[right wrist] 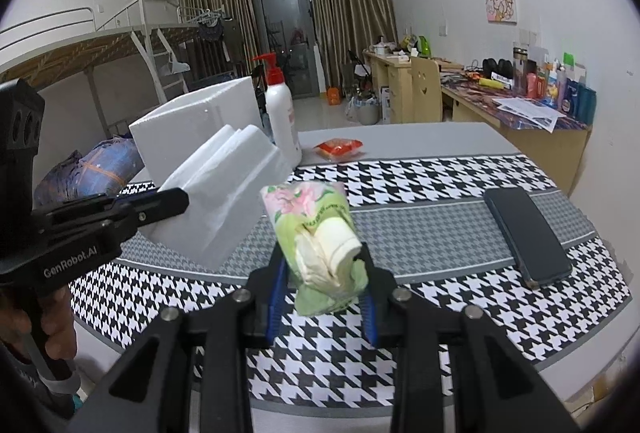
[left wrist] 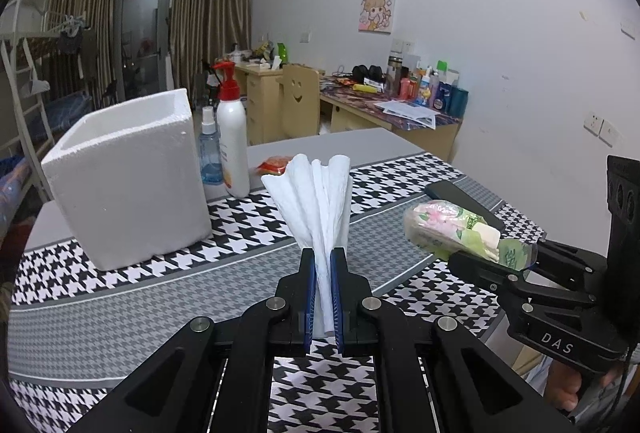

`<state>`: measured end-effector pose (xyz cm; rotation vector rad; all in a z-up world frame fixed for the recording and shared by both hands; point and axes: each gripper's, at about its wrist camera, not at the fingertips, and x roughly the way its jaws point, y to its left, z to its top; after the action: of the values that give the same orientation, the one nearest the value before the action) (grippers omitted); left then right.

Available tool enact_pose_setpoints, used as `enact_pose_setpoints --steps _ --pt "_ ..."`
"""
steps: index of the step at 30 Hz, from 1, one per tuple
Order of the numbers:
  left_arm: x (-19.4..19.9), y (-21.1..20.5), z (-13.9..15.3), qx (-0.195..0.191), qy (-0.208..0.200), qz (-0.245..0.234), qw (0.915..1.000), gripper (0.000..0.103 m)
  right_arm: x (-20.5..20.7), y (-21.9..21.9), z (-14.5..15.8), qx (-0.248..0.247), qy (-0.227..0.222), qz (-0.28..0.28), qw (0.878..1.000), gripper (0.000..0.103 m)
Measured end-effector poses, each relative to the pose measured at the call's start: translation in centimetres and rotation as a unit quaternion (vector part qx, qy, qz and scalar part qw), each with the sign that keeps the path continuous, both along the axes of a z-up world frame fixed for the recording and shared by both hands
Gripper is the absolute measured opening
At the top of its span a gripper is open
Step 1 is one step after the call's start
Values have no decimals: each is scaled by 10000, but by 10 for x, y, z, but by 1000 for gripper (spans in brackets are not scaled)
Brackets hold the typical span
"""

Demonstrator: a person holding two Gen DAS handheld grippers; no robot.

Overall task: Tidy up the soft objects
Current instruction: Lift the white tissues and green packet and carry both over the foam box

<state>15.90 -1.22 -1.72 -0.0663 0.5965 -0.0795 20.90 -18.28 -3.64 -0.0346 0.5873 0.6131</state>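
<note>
While both loads hang above the tablecloth [left wrist: 120, 313] | left gripper [left wrist: 322, 297] clamps white tissue stack [left wrist: 316, 201], fanned and loose on top | right gripper [right wrist: 322, 297] pinches floral tissue pack [right wrist: 316, 233] | foam box [left wrist: 128, 177] far left | risk: slippery pack slides free; fanned sheets snag box rim.

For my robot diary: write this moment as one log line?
left gripper: shut on tissues | right gripper: shut on tissue pack | box: open
</note>
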Motion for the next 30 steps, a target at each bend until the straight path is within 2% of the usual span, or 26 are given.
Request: enact_pose_setpoints --steps 18,30 --pt "-7 32 17 123 -177 133 9997 8 -5 35 16 47 -250 5 9997 37" --pt "-8 47 41 304 -419 368 9980 8 -4 48 35 153 -417 88 9990 37"
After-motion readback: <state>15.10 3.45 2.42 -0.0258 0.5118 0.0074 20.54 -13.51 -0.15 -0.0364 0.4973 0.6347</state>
